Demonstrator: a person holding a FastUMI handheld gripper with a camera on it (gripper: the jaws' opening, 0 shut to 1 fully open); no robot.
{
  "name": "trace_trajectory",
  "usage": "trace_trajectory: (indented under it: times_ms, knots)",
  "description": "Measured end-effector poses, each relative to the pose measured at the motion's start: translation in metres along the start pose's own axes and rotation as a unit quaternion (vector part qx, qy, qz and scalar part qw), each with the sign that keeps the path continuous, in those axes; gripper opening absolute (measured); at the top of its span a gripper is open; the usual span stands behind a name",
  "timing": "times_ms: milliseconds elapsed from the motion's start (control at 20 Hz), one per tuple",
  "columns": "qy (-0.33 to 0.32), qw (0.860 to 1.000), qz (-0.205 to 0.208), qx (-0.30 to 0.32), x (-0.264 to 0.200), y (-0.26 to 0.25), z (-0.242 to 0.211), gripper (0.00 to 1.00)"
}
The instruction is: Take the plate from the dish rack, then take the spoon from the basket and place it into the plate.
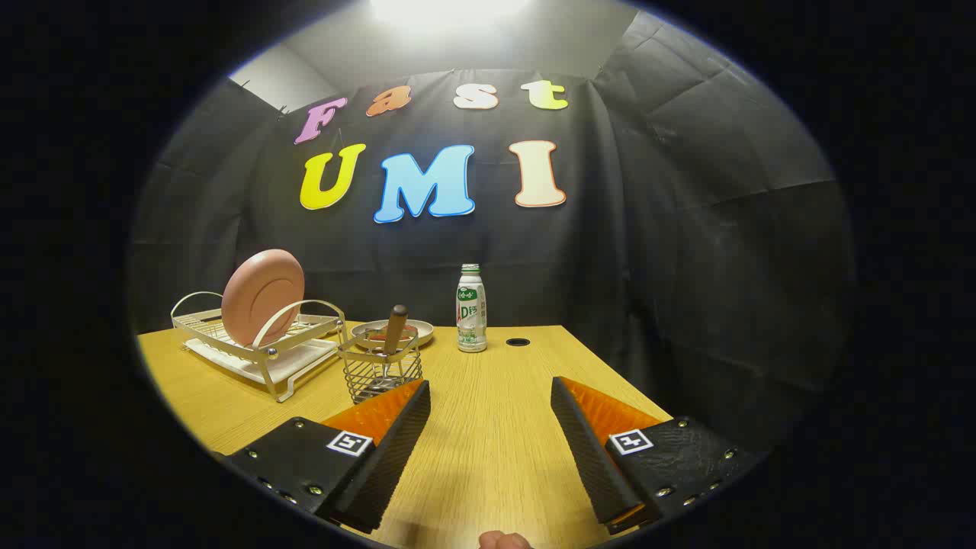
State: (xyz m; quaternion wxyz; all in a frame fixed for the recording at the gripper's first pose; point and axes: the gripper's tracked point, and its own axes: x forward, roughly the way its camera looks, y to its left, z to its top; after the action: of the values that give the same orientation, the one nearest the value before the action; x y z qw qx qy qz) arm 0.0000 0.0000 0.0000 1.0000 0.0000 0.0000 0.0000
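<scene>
The hand-held gripper [490, 393] hangs wide open and empty over the desk [488, 450]; the round pink plate [261, 296], upright in the white wire dish rack [255, 343], looks stiff and slick (likely breakable), best pinched at its top rim.

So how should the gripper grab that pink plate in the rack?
Probably by the top rim of the pink plate. It stands on edge in the dish rack, leaning back, so the upper edge is free. Come from above with the open gripper, one finger on each face.
</scene>
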Motion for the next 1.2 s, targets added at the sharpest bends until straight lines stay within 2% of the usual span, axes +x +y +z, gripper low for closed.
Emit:
trace_trajectory:
  times_ms: [250, 400, 800, 1200]
  knots:
    - [0.002, 0.999, -0.009, 0.033, 0.053, -0.010, 0.008, 0.97]
    - [-0.003, 1.000, -0.017, 0.023, 0.069, -0.013, 0.023, 0.97]
    - [-0.019, 0.999, -0.041, -0.004, 0.038, -0.013, 0.130, 0.97]
    - [-0.020, 0.999, -0.036, 0.014, 0.018, 0.039, 0.216, 0.97]
